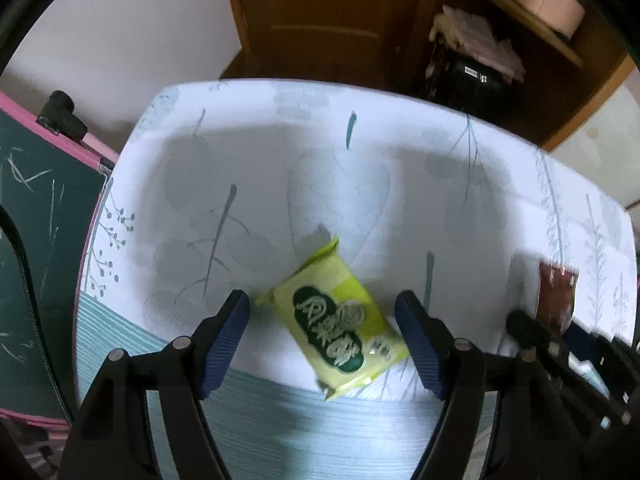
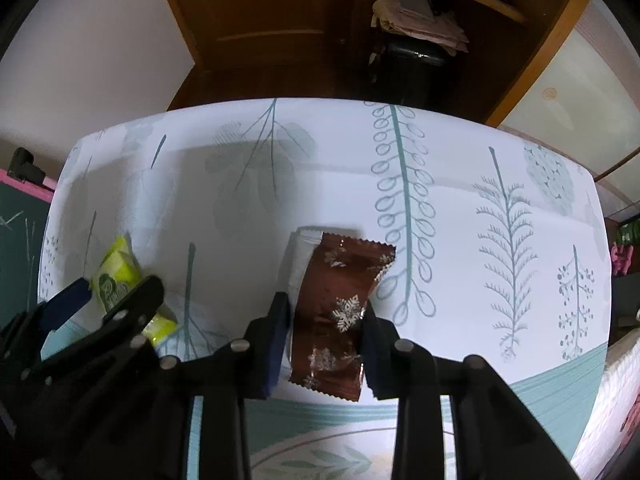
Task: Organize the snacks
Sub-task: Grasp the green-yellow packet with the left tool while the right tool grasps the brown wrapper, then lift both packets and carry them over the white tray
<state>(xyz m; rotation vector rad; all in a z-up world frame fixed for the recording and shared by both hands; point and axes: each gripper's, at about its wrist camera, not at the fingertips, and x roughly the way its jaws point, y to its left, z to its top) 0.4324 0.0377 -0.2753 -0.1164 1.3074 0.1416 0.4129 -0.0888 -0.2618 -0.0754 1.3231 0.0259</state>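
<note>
A yellow-green snack packet (image 1: pixel 332 320) lies flat and slanted on the leaf-patterned tablecloth. My left gripper (image 1: pixel 322 304) stands open over it, one blue pad on each side; the left pad is clearly apart from it. The right wrist view shows a brown foil packet with silver snowflakes (image 2: pixel 340 280), and my right gripper (image 2: pixel 325 308) is shut on its lower half, both pads against its sides. A white strip shows along the brown packet's left edge. The same packet (image 1: pixel 556 288) appears at the right of the left wrist view. The green packet (image 2: pixel 114 268) sits at the far left of the right wrist view.
The tablecloth (image 2: pixel 460 200) covers a table whose far edge curves before a wooden door (image 1: pixel 320 20). A green chalkboard with a pink frame (image 1: pixel 36 220) stands to the left. A shelf with papers (image 2: pixel 420 16) and a dark bin (image 2: pixel 408 64) stand behind the table.
</note>
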